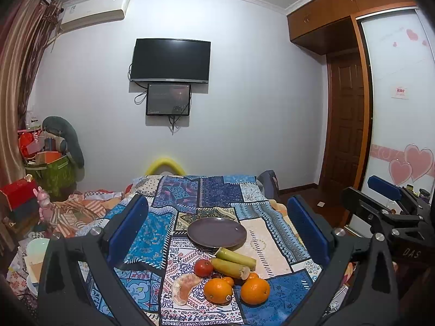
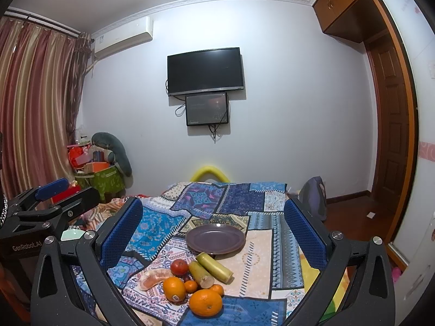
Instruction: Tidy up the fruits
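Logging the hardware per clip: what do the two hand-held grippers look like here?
Both look the same: black angular frames with slotted cut-outs and silver screws, and blue textured pads on the fingers. The left hand-held gripper bears "GenRobot.AI" on its body, seen from the right wrist; the right hand-held gripper shows "DAS" lettering, seen from the left wrist. No cables or sleeves are visible.

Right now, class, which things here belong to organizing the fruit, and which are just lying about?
Belong to the job:
plate
two big oranges
small oranges
tomato
two green-yellow stalks
peeled pomelo piece
left gripper, right gripper, both open

Lying about:
TV
air conditioner
curtain
yellow foam arch
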Tool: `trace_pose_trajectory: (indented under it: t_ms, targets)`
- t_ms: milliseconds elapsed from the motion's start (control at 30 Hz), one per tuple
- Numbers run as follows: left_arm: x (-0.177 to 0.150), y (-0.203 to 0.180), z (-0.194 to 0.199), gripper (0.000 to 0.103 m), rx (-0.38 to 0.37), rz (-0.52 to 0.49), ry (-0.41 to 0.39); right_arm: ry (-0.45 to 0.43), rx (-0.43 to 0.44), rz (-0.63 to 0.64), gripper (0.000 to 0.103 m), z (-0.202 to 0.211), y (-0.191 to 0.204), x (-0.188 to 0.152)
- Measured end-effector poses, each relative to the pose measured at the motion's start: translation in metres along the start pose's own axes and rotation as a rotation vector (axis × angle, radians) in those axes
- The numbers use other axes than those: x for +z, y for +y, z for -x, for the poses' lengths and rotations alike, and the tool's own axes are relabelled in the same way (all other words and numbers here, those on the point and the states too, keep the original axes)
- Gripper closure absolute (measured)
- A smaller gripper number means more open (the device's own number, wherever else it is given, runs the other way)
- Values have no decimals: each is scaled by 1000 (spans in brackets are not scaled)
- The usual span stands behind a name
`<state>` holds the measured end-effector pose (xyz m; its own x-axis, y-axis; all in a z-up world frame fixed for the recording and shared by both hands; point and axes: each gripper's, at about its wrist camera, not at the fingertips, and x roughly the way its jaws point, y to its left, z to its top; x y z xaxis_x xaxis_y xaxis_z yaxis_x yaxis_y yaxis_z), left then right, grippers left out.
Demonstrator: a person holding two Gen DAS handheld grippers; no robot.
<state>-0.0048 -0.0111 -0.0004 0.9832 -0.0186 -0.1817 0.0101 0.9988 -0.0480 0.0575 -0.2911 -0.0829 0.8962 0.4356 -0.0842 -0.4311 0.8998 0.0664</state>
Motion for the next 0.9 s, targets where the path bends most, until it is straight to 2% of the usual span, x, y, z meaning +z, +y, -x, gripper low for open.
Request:
trace_pose_trajectory:
  t_ms: [700,900]
  targets:
    - [2,-2,-2,0,-3,-4,4,0,1,7,0,0,0,-2]
    - [-3,2,-15,0,-5,0,48,32,-7,21,0,-9,-1,-8]
